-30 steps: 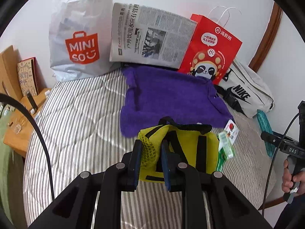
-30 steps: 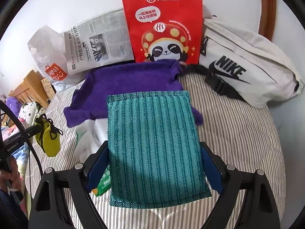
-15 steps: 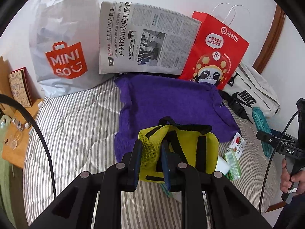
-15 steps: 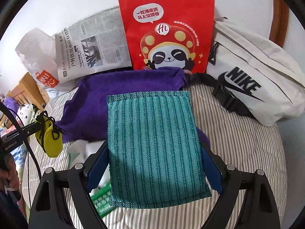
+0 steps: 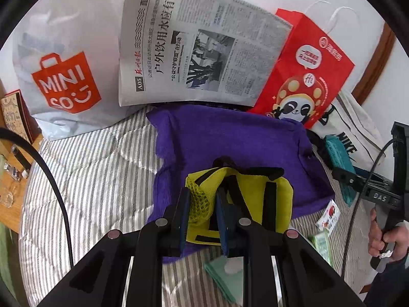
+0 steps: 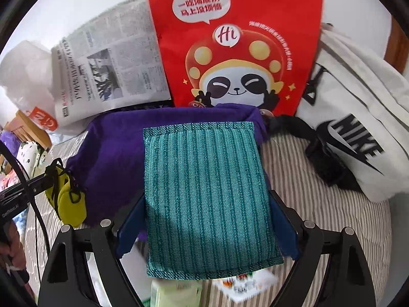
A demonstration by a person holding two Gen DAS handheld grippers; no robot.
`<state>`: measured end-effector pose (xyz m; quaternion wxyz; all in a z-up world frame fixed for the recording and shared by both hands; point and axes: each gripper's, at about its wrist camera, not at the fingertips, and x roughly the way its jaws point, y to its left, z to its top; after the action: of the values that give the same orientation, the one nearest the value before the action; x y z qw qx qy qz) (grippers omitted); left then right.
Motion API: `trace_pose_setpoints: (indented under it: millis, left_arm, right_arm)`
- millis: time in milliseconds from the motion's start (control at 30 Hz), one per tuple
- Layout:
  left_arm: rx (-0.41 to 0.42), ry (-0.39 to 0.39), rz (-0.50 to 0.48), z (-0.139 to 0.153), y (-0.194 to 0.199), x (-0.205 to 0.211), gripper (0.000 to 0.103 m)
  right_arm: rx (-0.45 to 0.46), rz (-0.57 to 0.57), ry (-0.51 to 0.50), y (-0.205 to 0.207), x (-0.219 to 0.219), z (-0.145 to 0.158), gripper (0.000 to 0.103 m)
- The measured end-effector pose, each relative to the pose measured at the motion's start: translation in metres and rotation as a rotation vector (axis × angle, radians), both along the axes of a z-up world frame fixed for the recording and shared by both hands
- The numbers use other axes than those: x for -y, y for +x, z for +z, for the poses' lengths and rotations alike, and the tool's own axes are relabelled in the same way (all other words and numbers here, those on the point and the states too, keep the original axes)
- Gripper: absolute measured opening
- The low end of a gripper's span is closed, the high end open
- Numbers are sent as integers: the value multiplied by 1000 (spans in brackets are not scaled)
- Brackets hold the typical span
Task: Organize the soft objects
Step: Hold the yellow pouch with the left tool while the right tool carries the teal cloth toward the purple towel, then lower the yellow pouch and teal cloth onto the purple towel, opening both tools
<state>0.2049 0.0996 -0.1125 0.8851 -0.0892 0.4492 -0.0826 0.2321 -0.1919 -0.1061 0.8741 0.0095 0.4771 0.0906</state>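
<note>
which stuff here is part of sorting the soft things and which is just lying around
In the job: yellow pouch in the left gripper; teal knit pad in the right gripper; purple towel.

Lying about: newspaper, red paper bag, small packets.

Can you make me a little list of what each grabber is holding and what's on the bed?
left hand-held gripper: shut on the yellow pouch, pinching its mesh edge
right hand-held gripper: shut on the teal pad, jaws wide on its two sides
under both: purple towel spread on the striped bed
against the wall: white plastic bag, newspaper, red paper bag, white Nike bag
small things on bed: packets, too blurred to name
</note>
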Motion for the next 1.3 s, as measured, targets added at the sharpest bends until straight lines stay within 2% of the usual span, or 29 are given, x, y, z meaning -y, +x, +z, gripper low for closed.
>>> trace_pose_setpoints:
  millis: [333,533,800,900,1067,1300]
  left_arm:
    - [-34,18,29,-13,38,0,19]
    - [-54,34,29,-21,55,1,19]
    - [-75,27,21,-33,72,3,19]
    - [-80,25,19,-37,80,6,19]
    - [-87,23,16,-43,91,10,19]
    - [-99,39,32,-49,115,14,19]
  right_arm:
    - [-60,22,-58,72,-25,-36,88]
    - [-108,11,-84,99,-33,-64,88]
    - [-123,9,-104,110,-33,-80,89]
    - [-115,20,-153,107,-34,-84,89]
    - [-145,29,-125,111,-29,-85,92]
    - [-151,75,-145,110,-29,-86,96]
